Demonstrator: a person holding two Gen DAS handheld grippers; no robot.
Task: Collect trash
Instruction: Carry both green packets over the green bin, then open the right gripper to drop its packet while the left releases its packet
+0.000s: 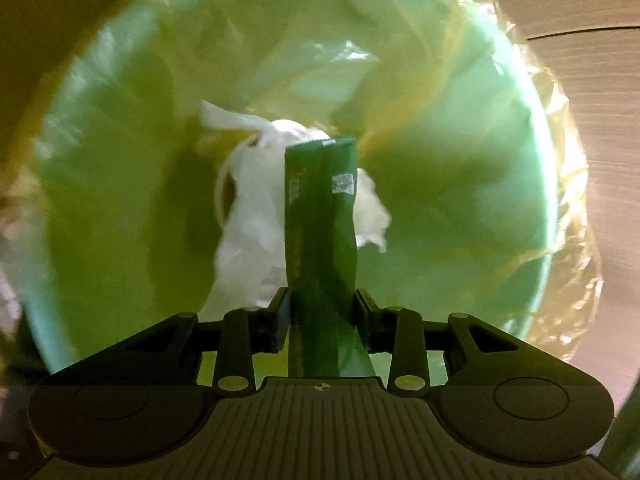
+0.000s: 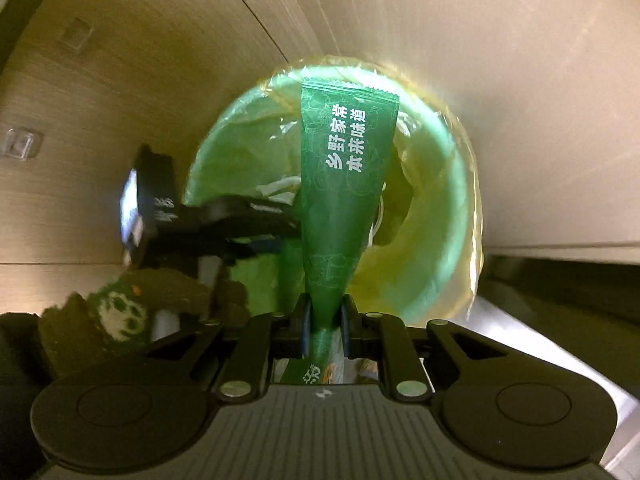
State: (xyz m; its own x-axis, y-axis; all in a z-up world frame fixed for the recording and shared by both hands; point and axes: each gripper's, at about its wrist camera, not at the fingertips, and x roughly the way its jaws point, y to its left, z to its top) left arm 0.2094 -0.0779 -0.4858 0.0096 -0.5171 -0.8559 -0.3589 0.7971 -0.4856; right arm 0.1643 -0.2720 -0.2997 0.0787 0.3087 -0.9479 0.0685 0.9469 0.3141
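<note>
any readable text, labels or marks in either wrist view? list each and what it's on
"乡野家常 / 本来味道": white characters, rotated sideways, on the green plastic snack wrapper in the right gripper.
White characters on that wrapper's tail below the jaws: cut off, unreadable.
White printed patch on the dark green wrapper between the left gripper's fingers: blurred, unreadable.
White marks on the left gripper's black body, seen from the right wrist: motion-blurred, unreadable.
</note>
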